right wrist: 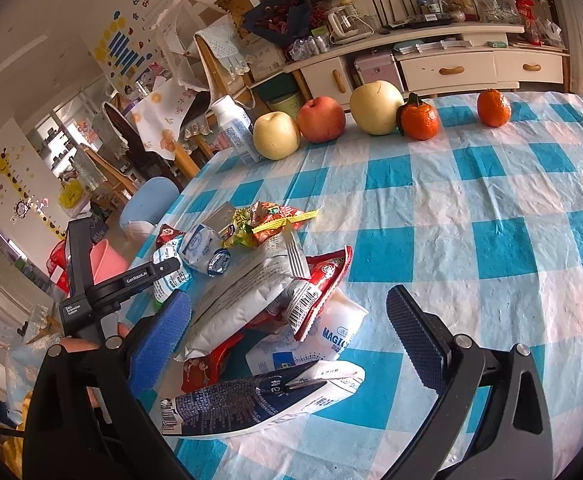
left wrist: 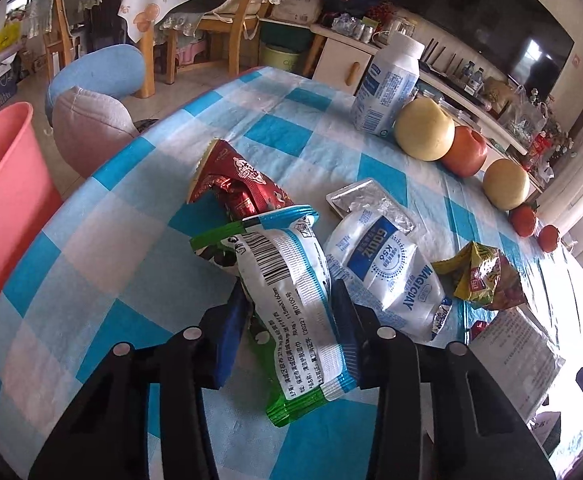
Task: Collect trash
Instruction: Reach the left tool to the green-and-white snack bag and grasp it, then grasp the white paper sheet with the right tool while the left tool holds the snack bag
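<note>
Left tongs [left wrist: 289,300] clamped on white-and-green wrapper [left wrist: 291,280]; right tongs [right wrist: 289,320] wide apart over wrapper pile [right wrist: 251,292], gripping nothing

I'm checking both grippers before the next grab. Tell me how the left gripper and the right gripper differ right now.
The left gripper is shut on the white wipes packet with the barcode; the right gripper stands wide open and holds nothing. The left gripper's fingers squeeze one packet, while the right gripper's fingers straddle a pile of wrappers without pressing it. Both have blue pads and point down at the checked tablecloth.
</note>
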